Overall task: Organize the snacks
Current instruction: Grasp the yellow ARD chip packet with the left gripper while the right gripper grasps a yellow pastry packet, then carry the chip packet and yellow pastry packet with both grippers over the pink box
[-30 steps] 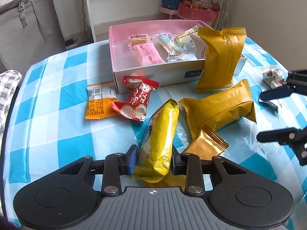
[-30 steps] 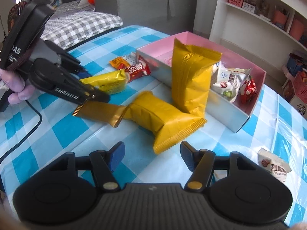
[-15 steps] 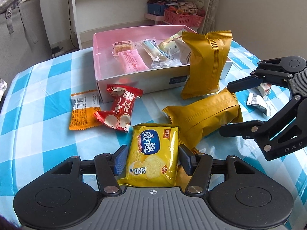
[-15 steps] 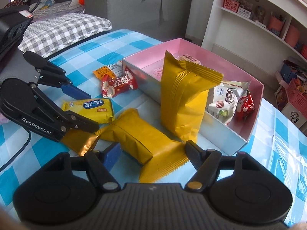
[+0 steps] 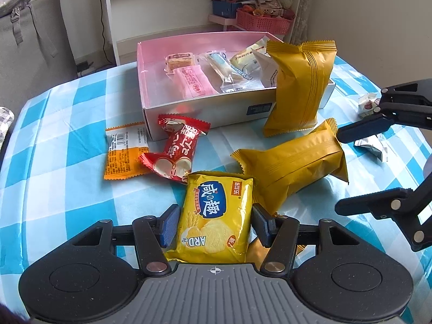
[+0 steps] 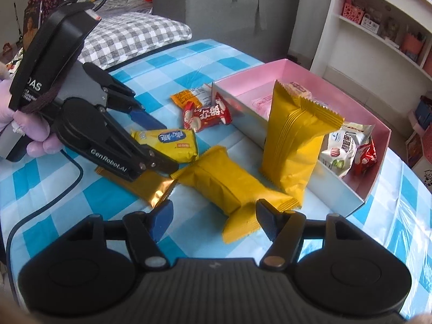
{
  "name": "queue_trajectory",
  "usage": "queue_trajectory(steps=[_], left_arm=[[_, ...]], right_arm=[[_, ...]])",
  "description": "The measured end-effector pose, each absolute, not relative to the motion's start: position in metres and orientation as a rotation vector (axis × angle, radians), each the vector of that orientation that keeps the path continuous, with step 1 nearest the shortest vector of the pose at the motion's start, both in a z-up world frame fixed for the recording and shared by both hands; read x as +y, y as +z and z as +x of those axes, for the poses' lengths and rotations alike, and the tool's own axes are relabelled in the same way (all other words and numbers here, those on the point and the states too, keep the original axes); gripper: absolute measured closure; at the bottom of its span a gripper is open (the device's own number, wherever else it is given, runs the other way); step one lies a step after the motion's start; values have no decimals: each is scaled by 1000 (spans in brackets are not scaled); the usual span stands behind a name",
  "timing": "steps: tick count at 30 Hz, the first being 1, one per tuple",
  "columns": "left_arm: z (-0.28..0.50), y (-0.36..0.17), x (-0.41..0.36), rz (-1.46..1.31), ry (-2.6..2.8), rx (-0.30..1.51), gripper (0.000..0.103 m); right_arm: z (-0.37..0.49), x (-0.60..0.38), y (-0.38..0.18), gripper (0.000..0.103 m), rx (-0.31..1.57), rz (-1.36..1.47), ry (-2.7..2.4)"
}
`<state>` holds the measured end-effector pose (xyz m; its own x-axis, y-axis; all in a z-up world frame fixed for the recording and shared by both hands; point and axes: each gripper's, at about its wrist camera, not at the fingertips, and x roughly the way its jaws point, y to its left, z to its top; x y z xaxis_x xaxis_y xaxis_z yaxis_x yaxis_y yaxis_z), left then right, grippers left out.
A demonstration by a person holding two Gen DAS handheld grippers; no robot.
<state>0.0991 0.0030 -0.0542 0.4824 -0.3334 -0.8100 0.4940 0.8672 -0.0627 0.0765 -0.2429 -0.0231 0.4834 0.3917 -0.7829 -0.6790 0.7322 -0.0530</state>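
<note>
A yellow cracker packet lies flat on the checked tablecloth between the fingers of my left gripper. The pads stand just clear of its edges, so that gripper is open. My right gripper straddles the near end of a lying gold packet. Its jaws are closing and the pads are not touching the packet. A second gold packet stands leaning against the pink box, which holds several wrapped snacks. A red packet and an orange packet lie in front of the box.
A flat gold foil packet lies under the left gripper. Two small white wrapped snacks sit by the table's right edge. A hand and a cable are at the left. A grey sofa and shelves stand beyond the table.
The left jaws opened and the yellow packet, held on edge before, now lies flat between them. The right gripper moved in over the end of the lying gold packet.
</note>
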Motion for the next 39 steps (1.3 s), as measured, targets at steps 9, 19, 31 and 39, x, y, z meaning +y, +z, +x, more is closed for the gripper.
queue_trajectory(steps=[9,19,31,39], left_arm=[[103,-56,2,189,-509,939,48],[99,-55,6,208,-500,948,54],[93,-49,3,227,-476,948,55],[82,-32,8,227,-480,905,55]], right_arm=[[109,-224,-43,40,859,-418,635],[98,-221,-57,56,950,-491,651],[93,-215,-55,65,921,-491,634],[77,-215,-34,65,874,-476,668]])
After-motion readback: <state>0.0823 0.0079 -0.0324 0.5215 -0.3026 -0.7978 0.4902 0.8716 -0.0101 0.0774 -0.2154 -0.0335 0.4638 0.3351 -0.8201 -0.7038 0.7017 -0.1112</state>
